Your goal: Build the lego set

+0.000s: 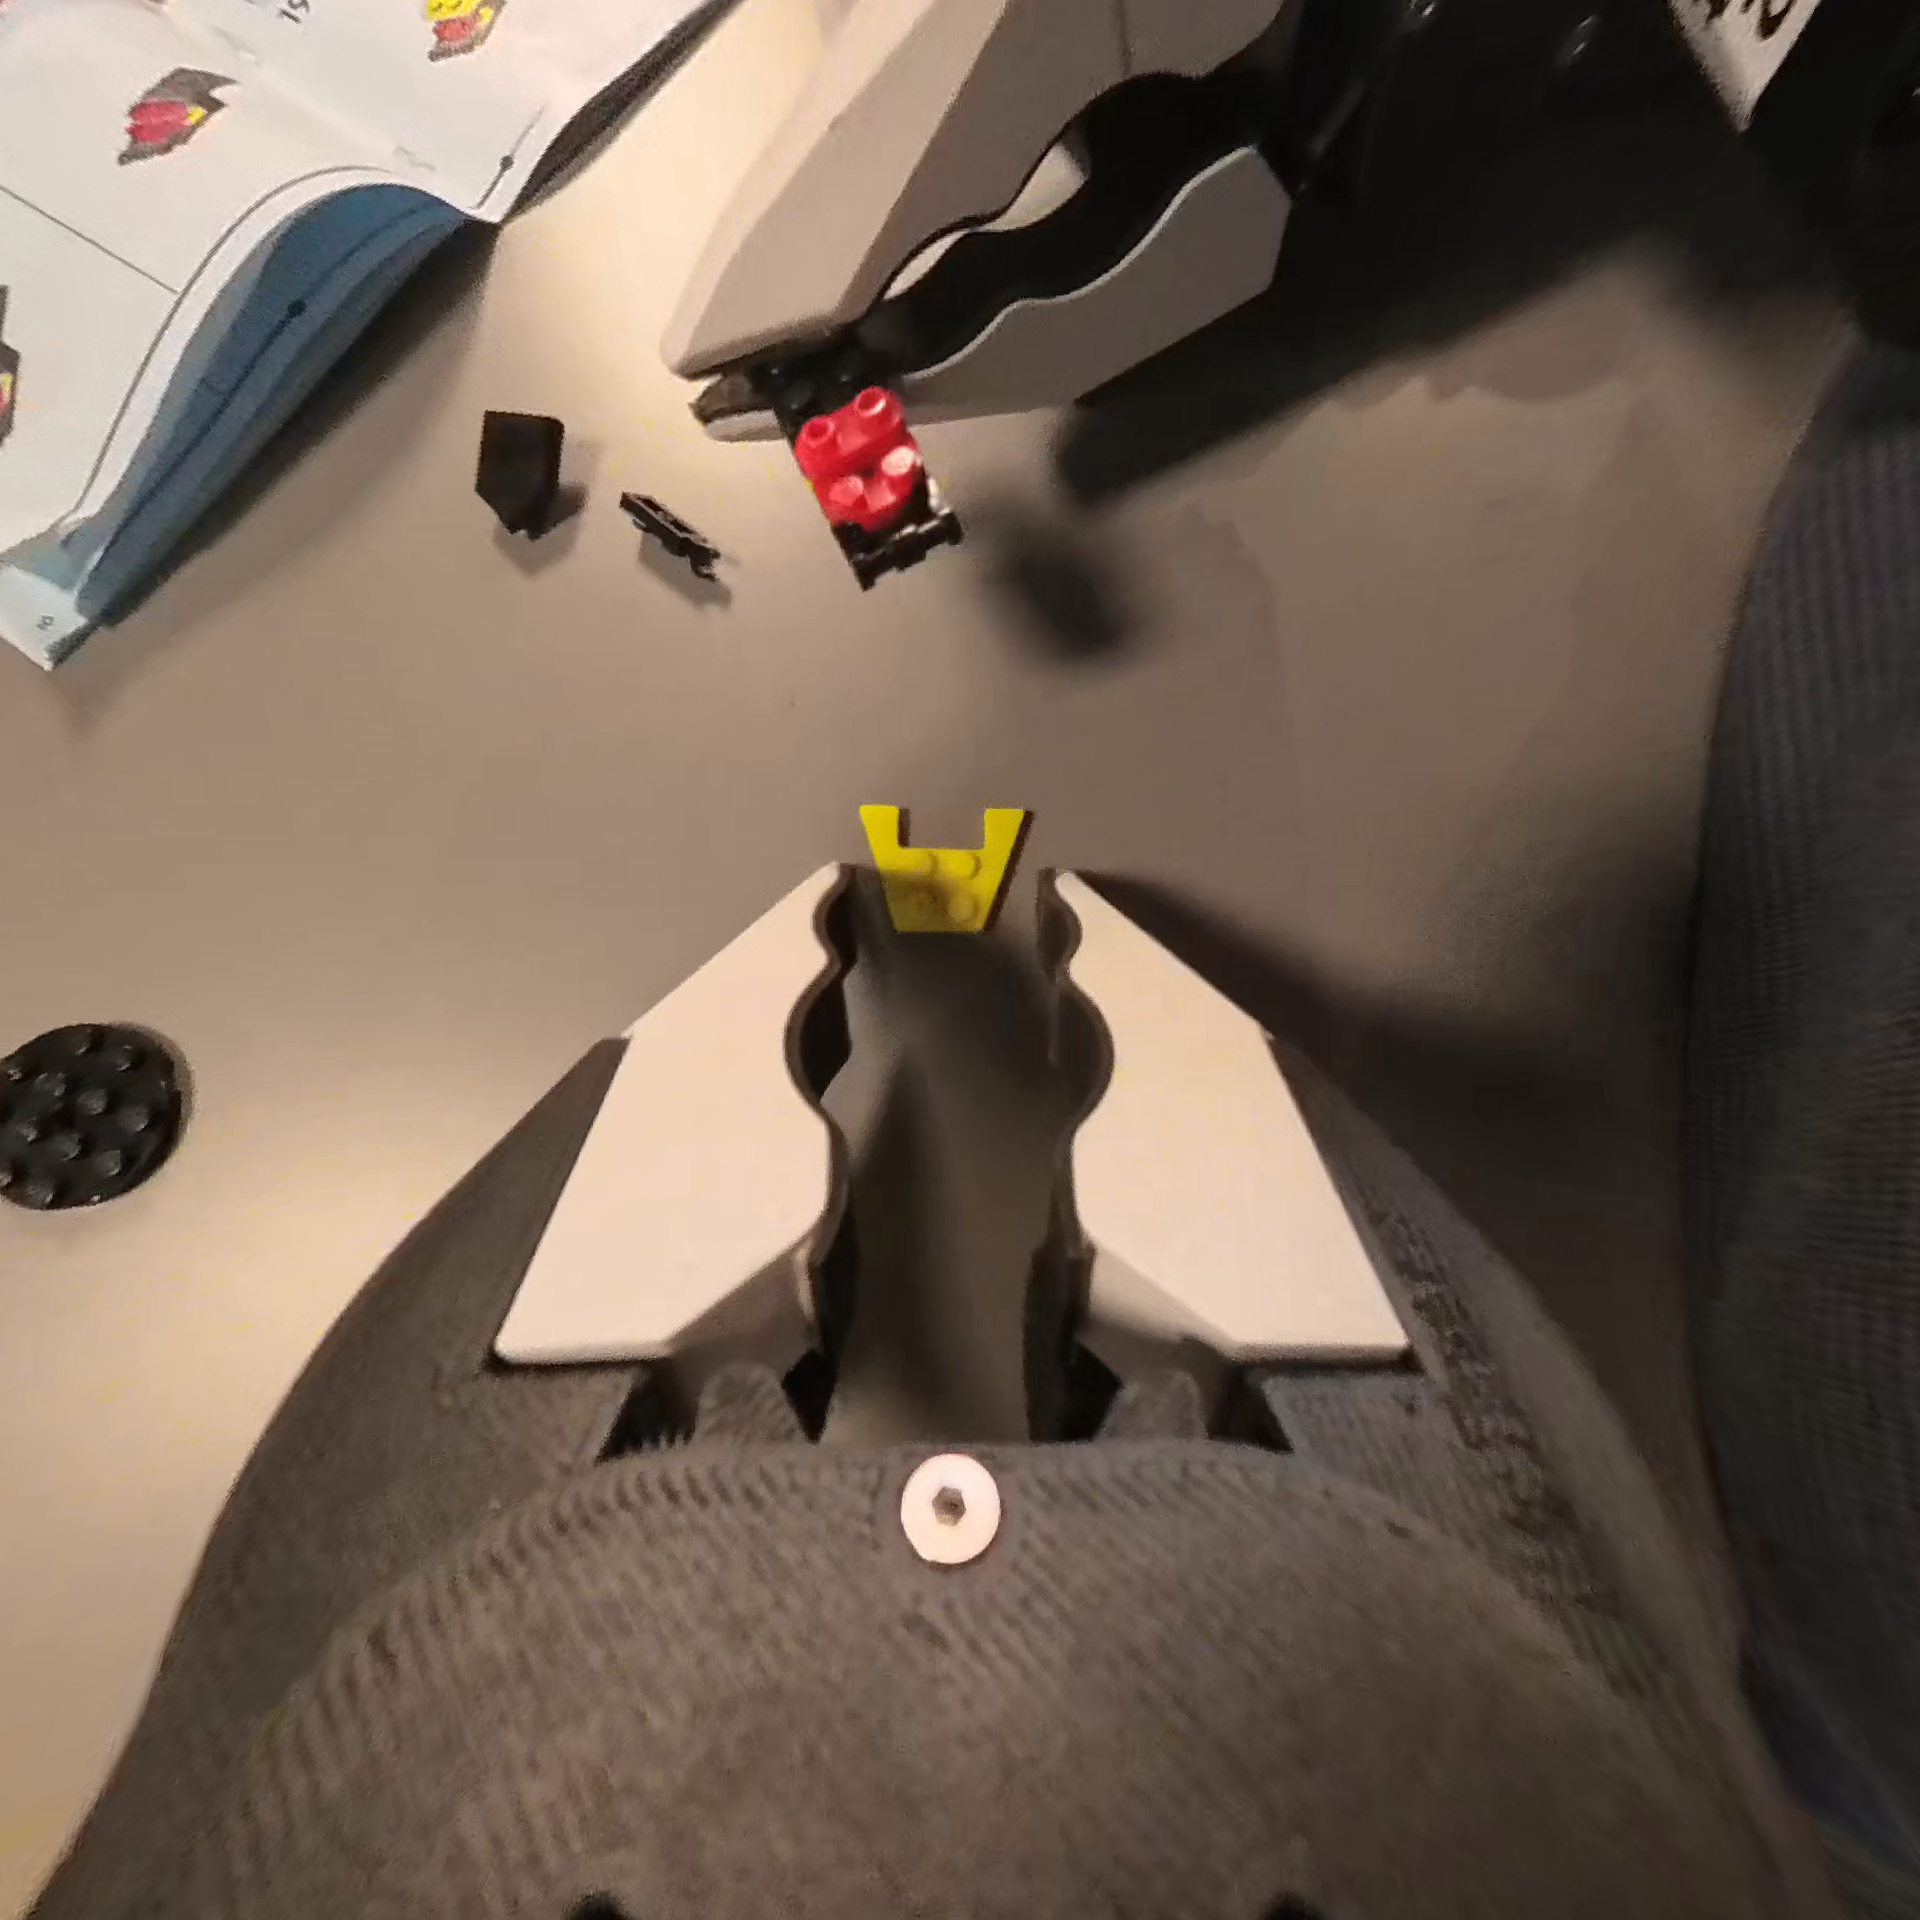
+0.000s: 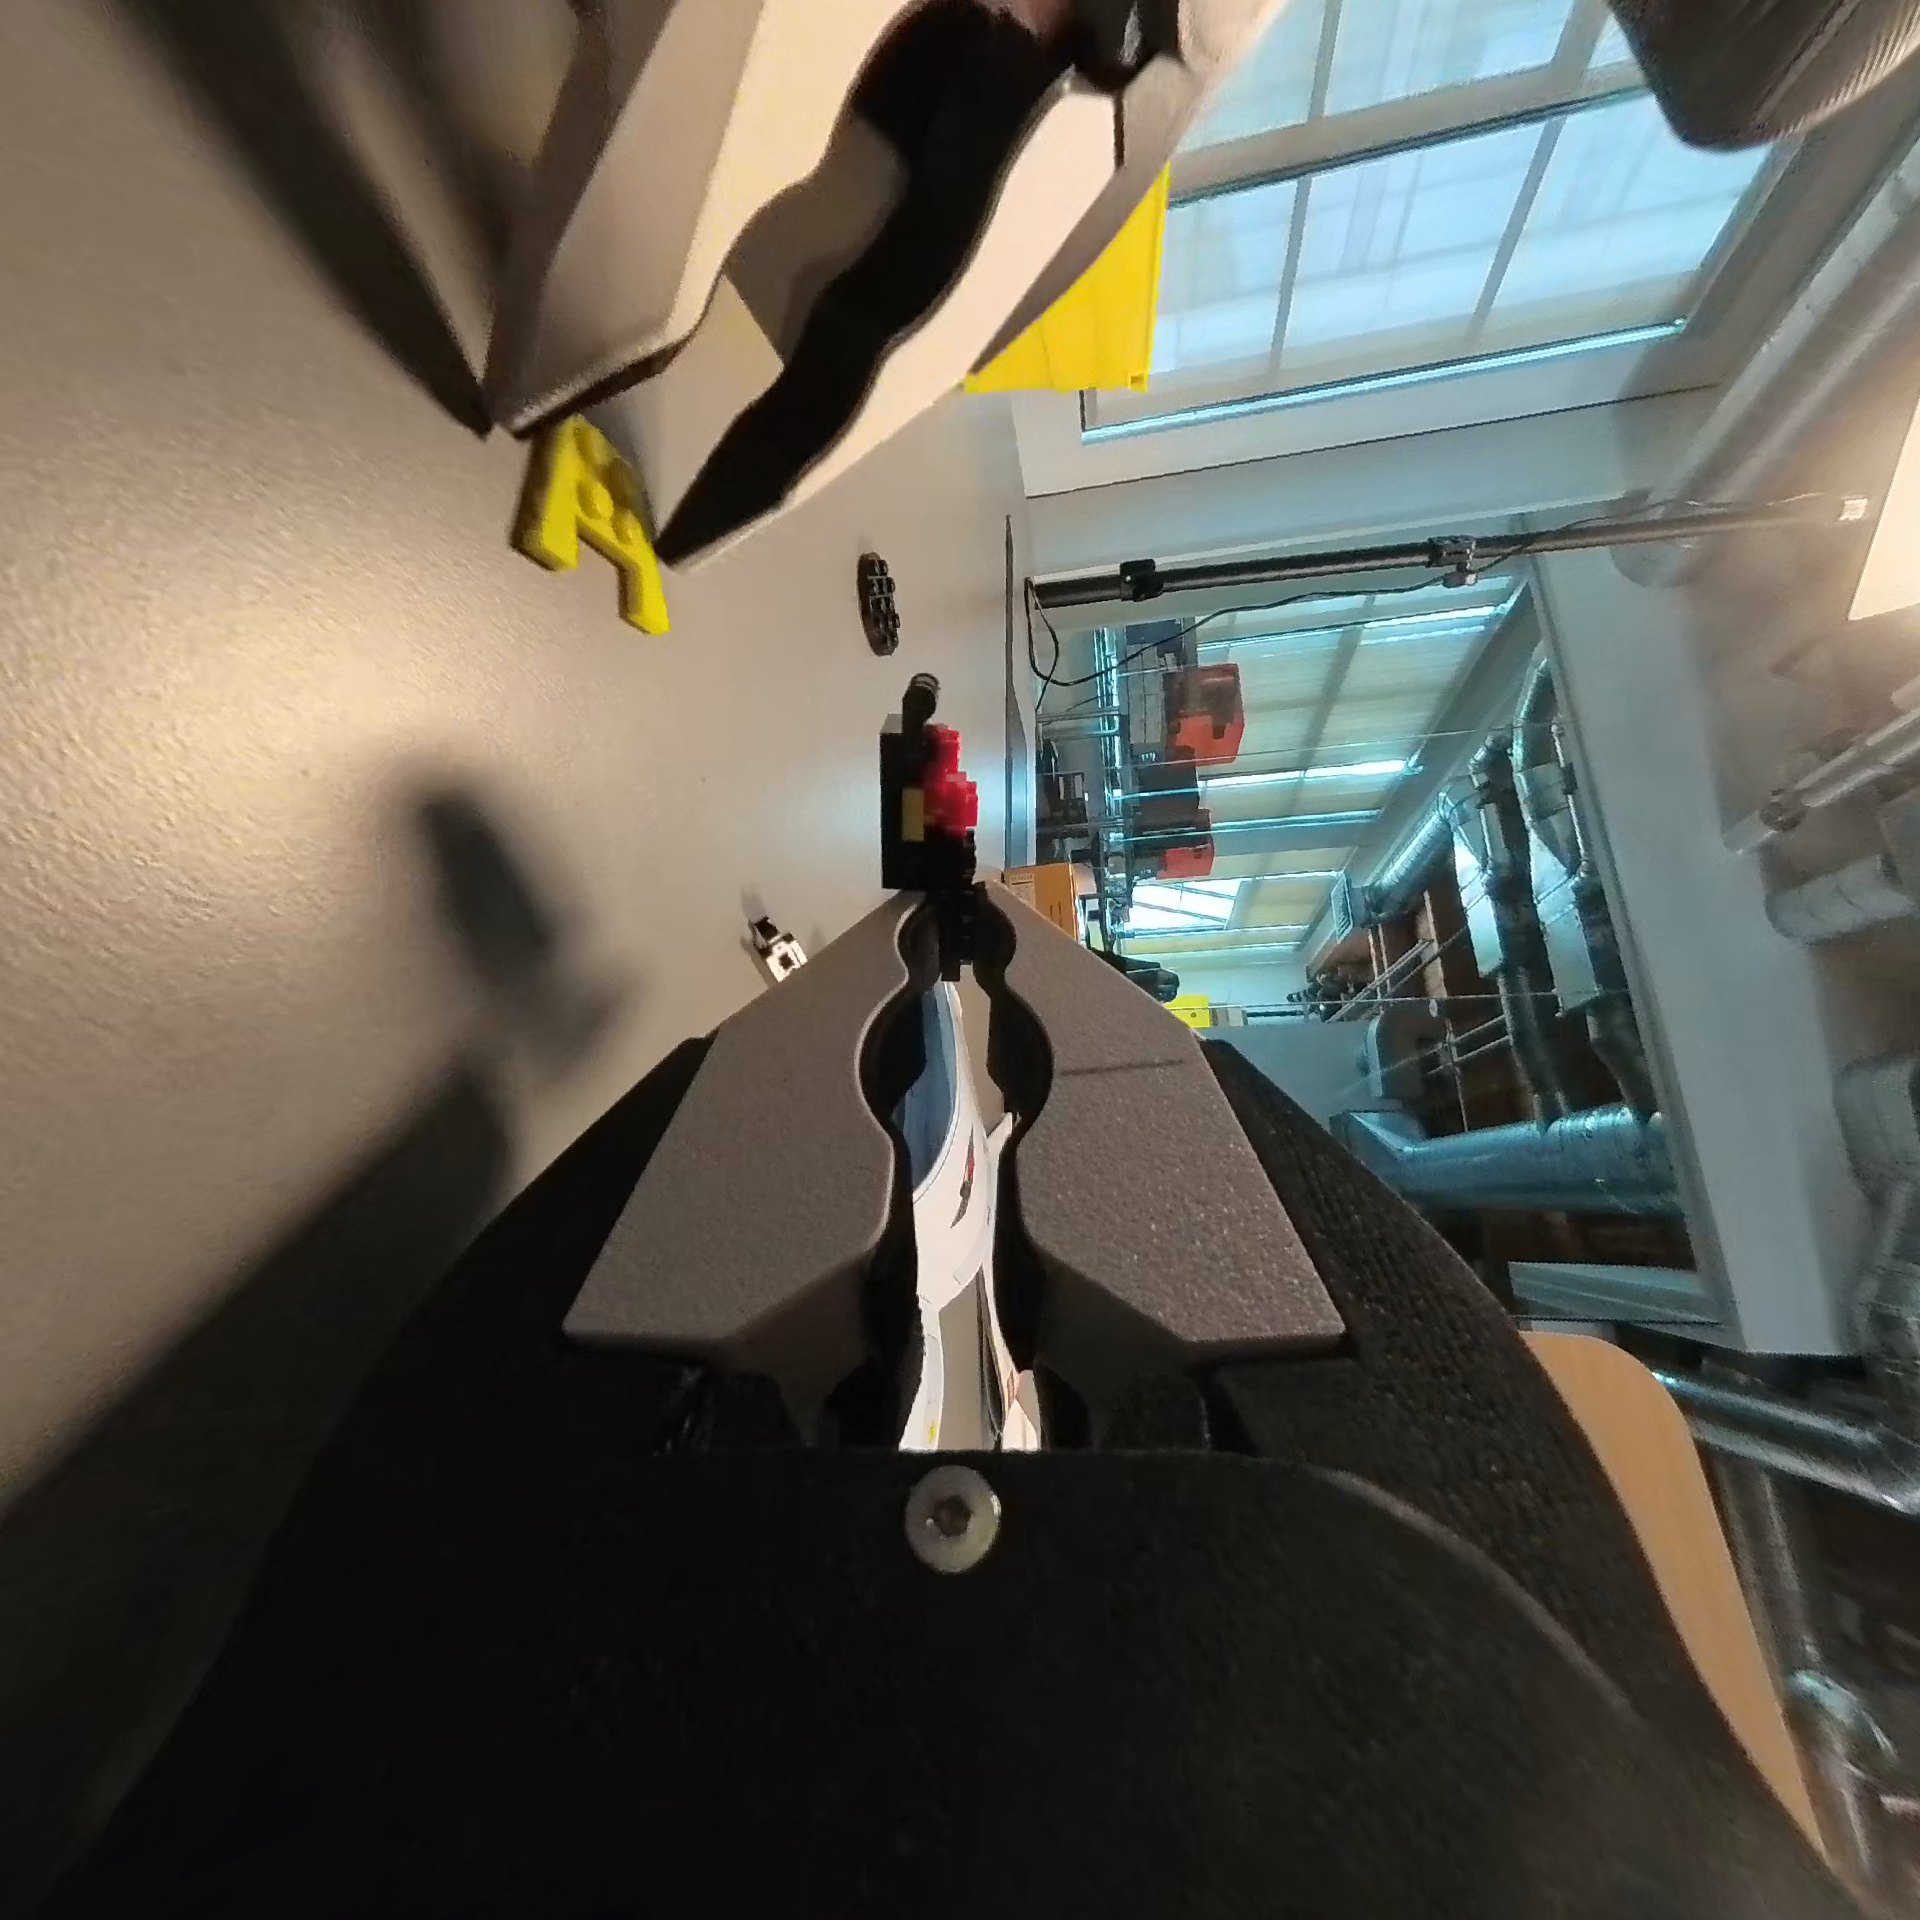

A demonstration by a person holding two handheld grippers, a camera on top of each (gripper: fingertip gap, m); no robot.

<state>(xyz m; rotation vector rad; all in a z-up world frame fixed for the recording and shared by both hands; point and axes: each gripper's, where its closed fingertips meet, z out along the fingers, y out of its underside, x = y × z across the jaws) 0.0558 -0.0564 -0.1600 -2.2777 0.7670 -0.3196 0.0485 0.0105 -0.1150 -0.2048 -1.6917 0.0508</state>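
Note:
A yellow wedge plate (image 1: 928, 896) lies flat on the beige table (image 1: 520, 790). My left gripper (image 1: 941, 875) is open, with its two fingertips on either side of the plate and low to the table. The right wrist view shows the plate (image 2: 582, 509) between those tips too. My right gripper (image 2: 961, 914) is shut on a small black and red assembly (image 2: 930, 810) and holds it by the end of its black base plate, above the table. The left wrist view shows that assembly (image 1: 868, 473) hanging from the right gripper (image 1: 805, 387), beyond the yellow plate.
A black slope brick (image 1: 520, 468) and a small black piece (image 1: 670, 535) lie left of the assembly. A round black plate (image 1: 83, 1117) lies at the left edge. The open instruction booklet (image 1: 208, 260) lies at the far left. A dark chair (image 1: 1818, 935) borders the right. From the right gripper's tips to the small black piece (image 1: 670, 535) is close to 4 cm.

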